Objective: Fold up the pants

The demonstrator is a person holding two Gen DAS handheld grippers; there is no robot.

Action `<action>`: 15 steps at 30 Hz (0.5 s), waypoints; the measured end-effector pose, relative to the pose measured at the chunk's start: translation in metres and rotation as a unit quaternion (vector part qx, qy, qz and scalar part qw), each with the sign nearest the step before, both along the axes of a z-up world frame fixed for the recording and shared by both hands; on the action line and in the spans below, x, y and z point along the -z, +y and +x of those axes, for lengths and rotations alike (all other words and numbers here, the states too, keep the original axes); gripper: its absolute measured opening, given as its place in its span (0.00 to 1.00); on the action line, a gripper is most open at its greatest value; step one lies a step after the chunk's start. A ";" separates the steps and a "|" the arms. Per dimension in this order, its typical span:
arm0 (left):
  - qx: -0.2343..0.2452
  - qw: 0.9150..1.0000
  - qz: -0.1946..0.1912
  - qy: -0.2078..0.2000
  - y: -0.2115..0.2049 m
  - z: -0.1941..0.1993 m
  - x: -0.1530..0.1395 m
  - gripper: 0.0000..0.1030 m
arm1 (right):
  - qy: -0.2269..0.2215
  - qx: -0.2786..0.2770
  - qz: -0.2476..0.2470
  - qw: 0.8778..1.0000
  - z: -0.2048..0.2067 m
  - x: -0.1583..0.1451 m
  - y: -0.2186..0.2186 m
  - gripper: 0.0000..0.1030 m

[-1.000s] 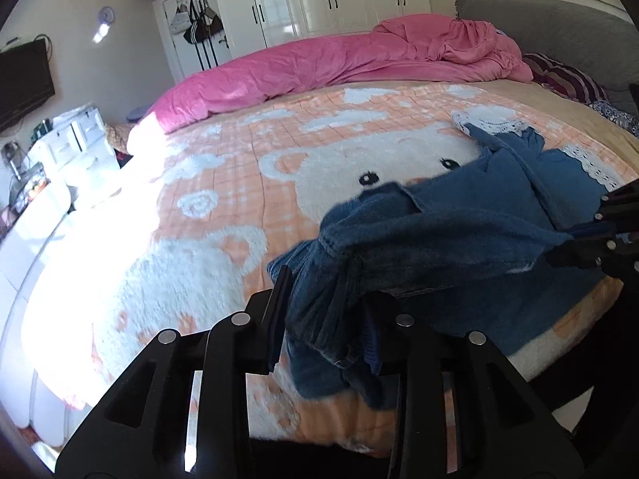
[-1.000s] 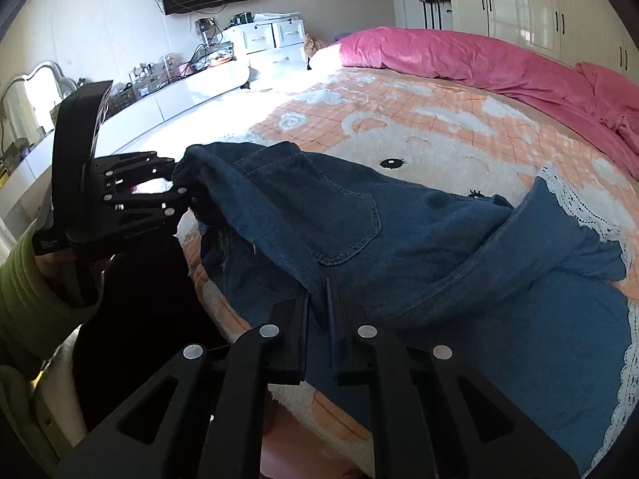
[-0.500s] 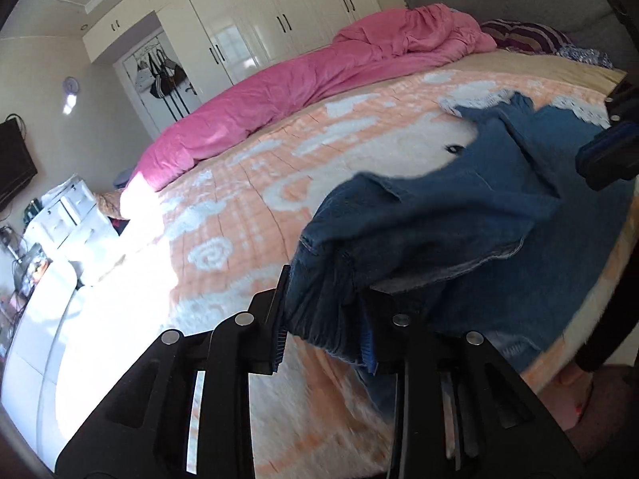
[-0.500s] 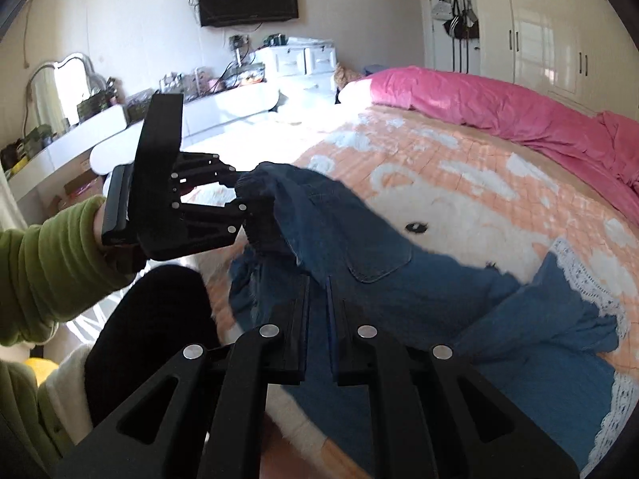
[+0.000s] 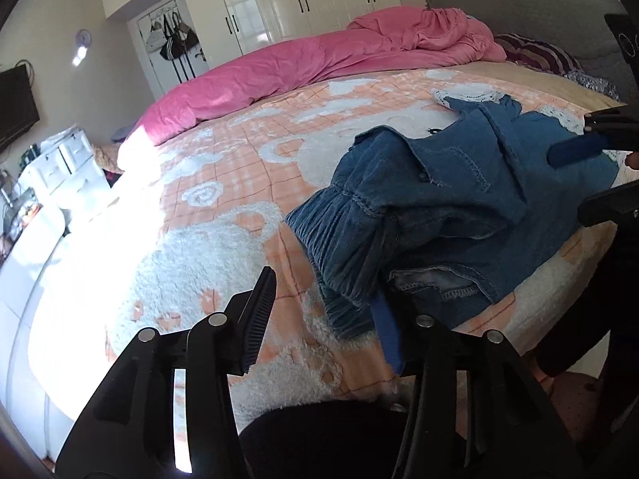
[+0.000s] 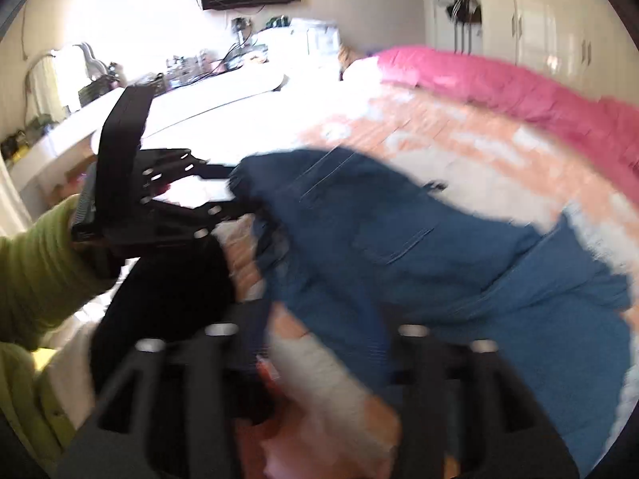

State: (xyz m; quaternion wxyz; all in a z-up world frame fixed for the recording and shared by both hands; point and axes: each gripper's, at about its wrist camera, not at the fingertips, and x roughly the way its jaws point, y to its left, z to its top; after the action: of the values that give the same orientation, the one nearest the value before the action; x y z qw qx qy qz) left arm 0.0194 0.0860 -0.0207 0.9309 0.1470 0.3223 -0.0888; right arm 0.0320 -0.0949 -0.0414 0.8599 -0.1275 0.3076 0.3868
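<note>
Denim pants [image 5: 459,199] lie released on the blanket [image 5: 223,215] now; left gripper [image 5: 323,311] has spread wide; right gripper [image 6: 323,343], blurred, has spread too.

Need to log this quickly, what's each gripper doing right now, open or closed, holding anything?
Left gripper: open, the denim pants lie loose against its right finger.
Right gripper: open, holding nothing; view is blurred.
</note>
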 end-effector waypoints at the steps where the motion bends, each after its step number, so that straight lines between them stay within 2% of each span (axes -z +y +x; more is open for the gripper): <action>1: -0.003 1.000 -0.016 0.005 0.003 -0.001 -0.002 0.39 | -0.013 0.001 -0.013 1.000 0.001 -0.001 -0.001 0.64; 2: -0.007 0.999 -0.032 0.005 0.006 -0.004 -0.005 0.39 | -0.020 0.011 -0.039 0.999 0.004 0.002 -0.002 0.64; 7: -0.019 0.994 -0.110 0.017 0.019 -0.016 -0.025 0.43 | -0.038 0.011 -0.102 0.994 0.017 0.022 0.003 0.64; 8: -0.017 0.992 -0.119 0.026 0.018 -0.013 -0.026 0.46 | -0.046 0.005 -0.116 0.992 0.019 0.027 0.008 0.63; 10: -0.022 0.994 -0.098 0.037 0.010 -0.003 -0.022 0.47 | -0.062 0.002 -0.144 0.988 0.023 0.035 0.016 0.61; 11: -0.020 0.995 -0.090 0.044 0.006 0.003 -0.018 0.47 | -0.072 0.002 -0.163 0.984 0.028 0.039 0.021 0.56; 12: -0.019 0.994 -0.089 0.054 0.003 0.012 -0.011 0.47 | -0.076 0.004 -0.174 0.982 0.033 0.042 0.023 0.37; 13: -0.025 0.993 -0.094 0.063 0.001 0.021 -0.005 0.47 | -0.068 0.002 -0.176 0.982 0.040 0.044 0.024 0.24; 14: -0.033 0.992 -0.099 0.074 0.001 0.030 0.000 0.36 | -0.055 -0.002 -0.171 0.984 0.044 0.046 0.022 0.01; 15: -0.036 0.990 -0.106 0.082 0.001 0.038 0.005 0.23 | -0.043 -0.005 -0.164 0.986 0.047 0.045 0.020 0.02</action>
State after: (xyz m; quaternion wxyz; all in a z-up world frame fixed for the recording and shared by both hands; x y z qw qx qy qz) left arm 0.0576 0.0869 -0.0255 0.9144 0.0276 0.3911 -0.1003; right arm 0.0790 -0.0745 -0.0861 0.8381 -0.2843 0.3290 0.3295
